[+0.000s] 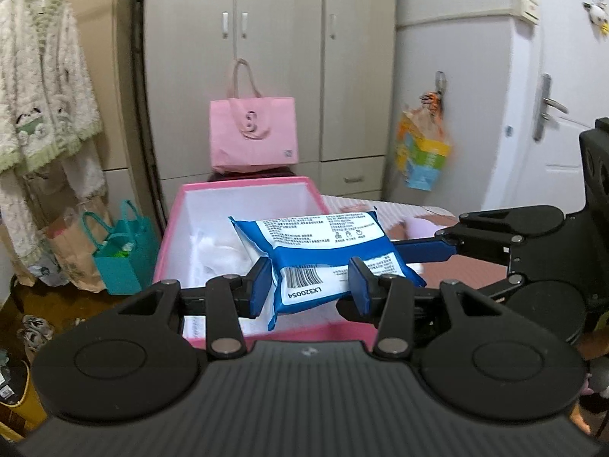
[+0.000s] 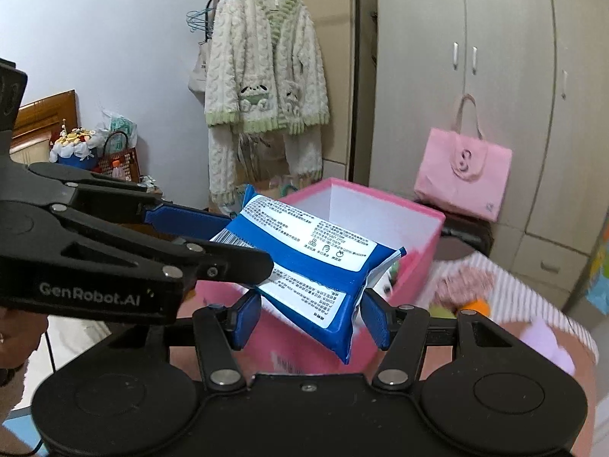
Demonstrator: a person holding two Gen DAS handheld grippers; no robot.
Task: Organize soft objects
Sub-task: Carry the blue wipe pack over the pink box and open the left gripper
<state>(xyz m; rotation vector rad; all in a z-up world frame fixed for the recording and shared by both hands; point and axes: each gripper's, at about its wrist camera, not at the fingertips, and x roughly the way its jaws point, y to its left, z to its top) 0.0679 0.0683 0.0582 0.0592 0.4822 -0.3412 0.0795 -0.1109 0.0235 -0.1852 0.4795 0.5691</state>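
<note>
A blue and white soft packet point(image 1: 323, 253) with a barcode is held between both grippers over the open pink box point(image 1: 171, 236). My left gripper point(image 1: 310, 285) is shut on the packet's barcode end. My right gripper point(image 2: 310, 316) is shut on the other end of the packet point(image 2: 316, 266), and it also shows in the left wrist view point(image 1: 422, 247) coming in from the right. The pink box point(image 2: 415, 259) has a white inside with white soft material point(image 1: 217, 251) at the bottom. The left gripper shows in the right wrist view point(image 2: 213, 236) at the left.
A pink tote bag point(image 1: 253, 135) stands behind the box against grey wardrobes. A striped surface point(image 2: 506, 285) with pink and orange soft items lies right of the box. A fluffy cardigan point(image 2: 266, 76) hangs at the left. Teal bags point(image 1: 121, 255) stand on the floor.
</note>
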